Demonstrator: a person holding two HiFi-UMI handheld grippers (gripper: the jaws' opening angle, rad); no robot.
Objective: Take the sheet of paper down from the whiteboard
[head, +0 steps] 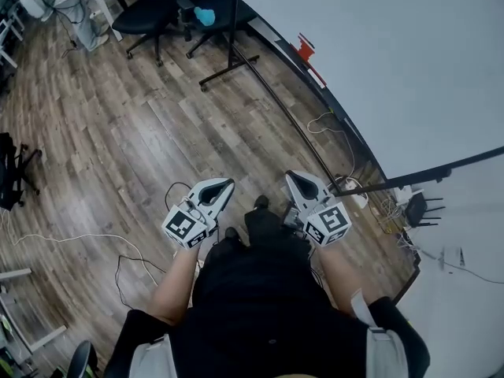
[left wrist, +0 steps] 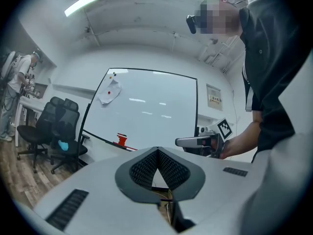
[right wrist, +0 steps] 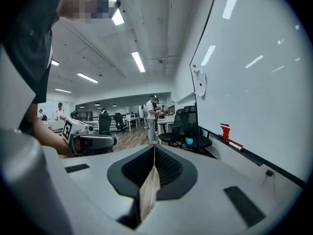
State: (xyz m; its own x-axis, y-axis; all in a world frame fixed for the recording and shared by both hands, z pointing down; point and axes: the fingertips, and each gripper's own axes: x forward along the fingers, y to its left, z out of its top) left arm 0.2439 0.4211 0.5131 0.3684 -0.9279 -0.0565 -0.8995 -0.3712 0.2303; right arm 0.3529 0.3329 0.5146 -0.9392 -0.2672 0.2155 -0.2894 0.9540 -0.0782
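A white sheet of paper (left wrist: 108, 93) hangs crumpled near the top left corner of the whiteboard (left wrist: 146, 111), under small magnets. The right gripper view shows the same paper (right wrist: 200, 82) far along the board (right wrist: 254, 72). My left gripper (left wrist: 157, 150) is shut and empty, pointing level at the board from some way off. My right gripper (right wrist: 154, 148) is also shut with nothing in it, angled along the board. In the head view both grippers, left (head: 228, 183) and right (head: 291, 176), are held side by side above the floor; the paper is out of that view.
A red eraser (head: 305, 48) sits on the board's tray. Black office chairs (head: 150, 14) stand by the board's far end, beside its stand foot (head: 228, 69). Cables (head: 134, 258) trail over the wooden floor. People (right wrist: 151, 116) stand at desks in the background.
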